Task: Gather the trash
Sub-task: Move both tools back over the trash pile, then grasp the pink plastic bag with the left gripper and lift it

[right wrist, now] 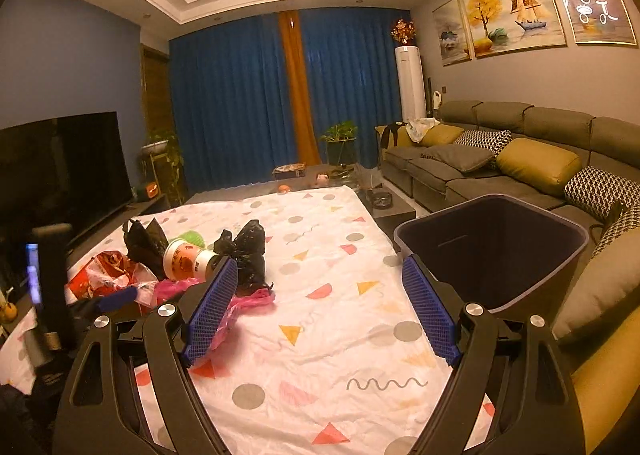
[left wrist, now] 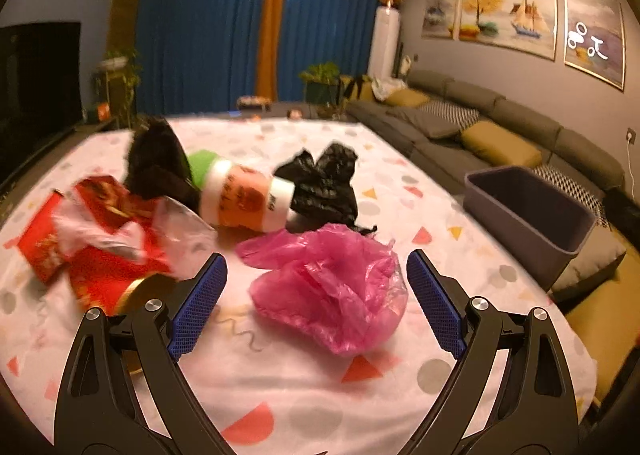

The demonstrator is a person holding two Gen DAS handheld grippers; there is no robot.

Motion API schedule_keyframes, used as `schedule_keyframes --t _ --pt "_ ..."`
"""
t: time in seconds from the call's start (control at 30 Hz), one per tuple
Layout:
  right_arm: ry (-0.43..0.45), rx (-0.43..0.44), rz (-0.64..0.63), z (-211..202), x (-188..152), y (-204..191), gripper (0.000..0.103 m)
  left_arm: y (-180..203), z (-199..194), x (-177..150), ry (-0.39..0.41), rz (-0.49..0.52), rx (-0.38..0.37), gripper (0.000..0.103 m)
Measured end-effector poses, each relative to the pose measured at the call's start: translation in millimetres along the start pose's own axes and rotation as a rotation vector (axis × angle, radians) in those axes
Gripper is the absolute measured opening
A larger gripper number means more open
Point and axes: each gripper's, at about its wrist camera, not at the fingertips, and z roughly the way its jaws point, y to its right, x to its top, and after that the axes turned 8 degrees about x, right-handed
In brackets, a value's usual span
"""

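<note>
Both tongs wide apart, empty | left tongs (left wrist: 316, 295) flank pink bag (left wrist: 332, 287) | right tongs (right wrist: 320, 311) near bin (right wrist: 492, 251)

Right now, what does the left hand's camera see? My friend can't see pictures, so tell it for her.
The open left gripper hovers over a crumpled pink plastic bag on a patterned tablecloth. Behind it lie an orange paper cup on its side, a black bag and red wrappers; a grey bin waits at the right.
</note>
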Motion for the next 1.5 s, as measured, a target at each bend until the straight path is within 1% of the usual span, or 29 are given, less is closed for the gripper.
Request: schedule_keyframes --t 0.07,0.1,0.13,0.17,0.23,0.27,0.3,0.33,0.37,0.4,0.43,0.57,0.63,0.8,0.87,0.97,1.03,1.1,1.17,1.23,1.3,1.37,1.4,1.5 --pt "0.0 0.0 -0.007 2.7 0.7 0.0 0.082 1.7 14.9 1.7 -0.043 -0.001 -0.006 0.084" --pt "-0.002 0.0 -0.01 4.0 -0.3 -0.6 0.082 2.5 24.5 2.5 -0.078 0.0 -0.018 0.078" --pt "-0.006 0.002 -0.012 6.1 -0.2 -0.8 0.082 2.5 31.1 2.6 -0.107 -0.002 -0.029 0.07" --pt "-0.009 0.003 -0.014 8.2 -0.3 -1.0 0.082 2.7 35.7 2.3 -0.128 -0.006 -0.037 0.065" --pt "-0.015 0.009 -0.018 12.7 0.0 -1.9 0.082 2.1 47.5 1.5 -0.183 -0.015 -0.075 0.048" --pt "-0.019 0.011 -0.02 15.1 -0.2 -2.6 0.082 2.1 52.4 0.5 -0.207 -0.019 -0.089 0.042" --pt "-0.022 0.014 -0.023 17.1 -0.7 -3.2 0.082 1.7 55.2 -0.9 -0.222 -0.022 -0.106 0.029" --pt "-0.025 0.016 -0.024 18.9 -0.8 -3.7 0.082 1.3 57.2 -1.3 -0.231 -0.027 -0.12 0.019" --pt "-0.029 0.019 -0.025 20.7 -1.1 -4.5 0.082 0.4 58.1 -1.6 -0.234 -0.034 -0.134 0.015" --pt "-0.031 0.021 -0.025 22.0 -1.3 -5.5 0.082 0.1 57.4 -1.6 -0.23 -0.038 -0.149 0.009" --pt "-0.034 0.024 -0.026 23.3 -2.1 -6.8 0.082 -0.6 55.8 -2.0 -0.221 -0.04 -0.157 0.005" --pt "-0.049 0.03 -0.035 26.8 -4.4 -13.4 0.082 1.8 39.5 -3.7 -0.17 -0.024 -0.148 0.003" --pt "-0.051 0.031 -0.041 26.5 -4.9 -16.6 0.082 -2.1 23.5 -4.7 -0.137 -0.04 -0.142 0.003" --pt "-0.059 0.044 -0.048 27.4 -5.7 -29.4 0.082 -25.6 -33.2 -7.6 -0.024 -0.075 -0.111 0.003" --pt "-0.061 0.057 -0.052 28.6 -6.5 -37.2 0.082 -40.2 -52.3 -11.5 0.009 -0.095 -0.081 0.003" --pt "-0.074 0.092 -0.059 30.4 -10.7 -55.2 0.082 -69.8 -78.2 -17.9 0.049 -0.137 -0.013 0.003" --pt "-0.092 0.125 -0.058 32.9 -14.5 -69.1 0.082 -92.8 -92.5 -22.7 0.069 -0.165 0.055 0.003" --pt "-0.112 0.166 -0.057 36.5 -19.5 -85.0 0.081 -111.7 -100.1 -27.2 0.073 -0.186 0.105 0.003" --pt "-0.141 0.216 -0.06 42.3 -26.1 -104.8 0.076 -129.4 -104.6 -30.7 0.068 -0.214 0.14 0.003" --pt "-0.174 0.255 -0.065 50.2 -32.2 -122.5 0.074 -149.7 -107.7 -35.7 0.064 -0.249 0.178 0.003" --pt "-0.206 0.286 -0.074 58.7 -37.8 -139.8 0.069 -163.0 -111.6 -40.2 0.065 -0.273 0.194 0.003" --pt "-0.243 0.322 -0.08 68.0 -43.4 -157.0 0.062 -168.3 -113.6 -40.5 0.073 -0.279 0.21 0.003" --pt "-0.265 0.34 -0.085 73.7 -46.6 -166.8 0.062 -174.0 -115.3 -41.2 0.077 -0.283 0.216 0.003" --pt "-0.315 0.372 -0.096 89.7 -53.0 -186.4 0.054 -189.9 -119.2 -44.7 0.085 -0.302 0.213 0.003"
